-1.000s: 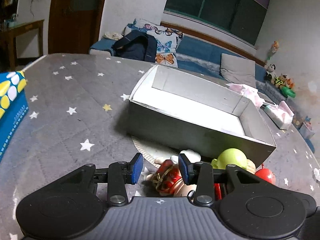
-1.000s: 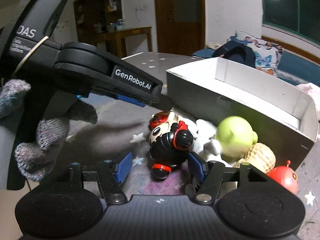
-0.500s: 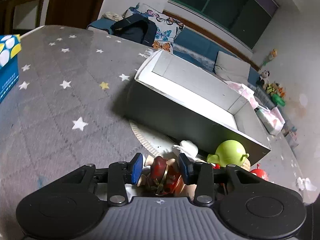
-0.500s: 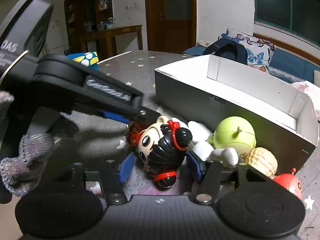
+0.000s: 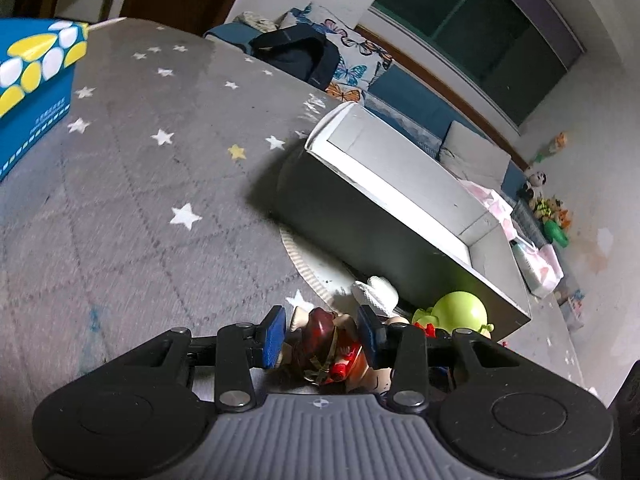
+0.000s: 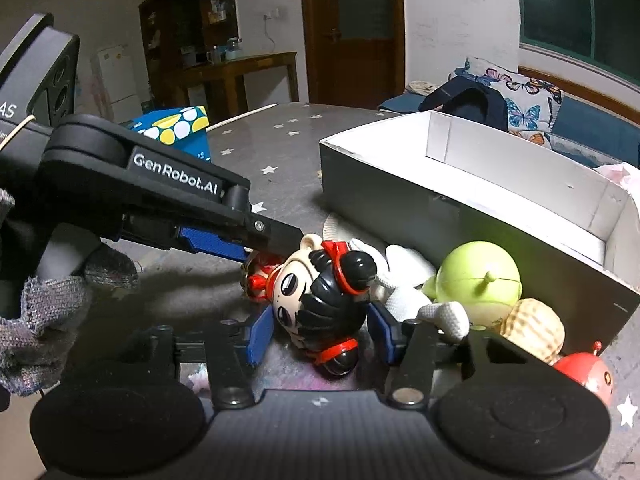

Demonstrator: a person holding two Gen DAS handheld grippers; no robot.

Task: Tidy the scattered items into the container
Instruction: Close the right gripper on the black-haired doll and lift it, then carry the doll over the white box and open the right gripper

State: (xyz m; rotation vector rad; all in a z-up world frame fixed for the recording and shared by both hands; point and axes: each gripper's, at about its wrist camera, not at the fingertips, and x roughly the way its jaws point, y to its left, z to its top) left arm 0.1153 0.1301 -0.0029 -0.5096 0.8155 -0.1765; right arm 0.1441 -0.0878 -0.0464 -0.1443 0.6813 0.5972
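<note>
While the shallow white cardboard box sits with nothing visible inside it, the toys lie in a heap against its near wall. Your left gripper has its jaws spread around a small brown-and-red figurine, pads not touching. Your right gripper straddles the black-haired doll with red hair ties, also unclenched. Beside them lie a lime-green round alien toy and a white cloth toy.
</note>
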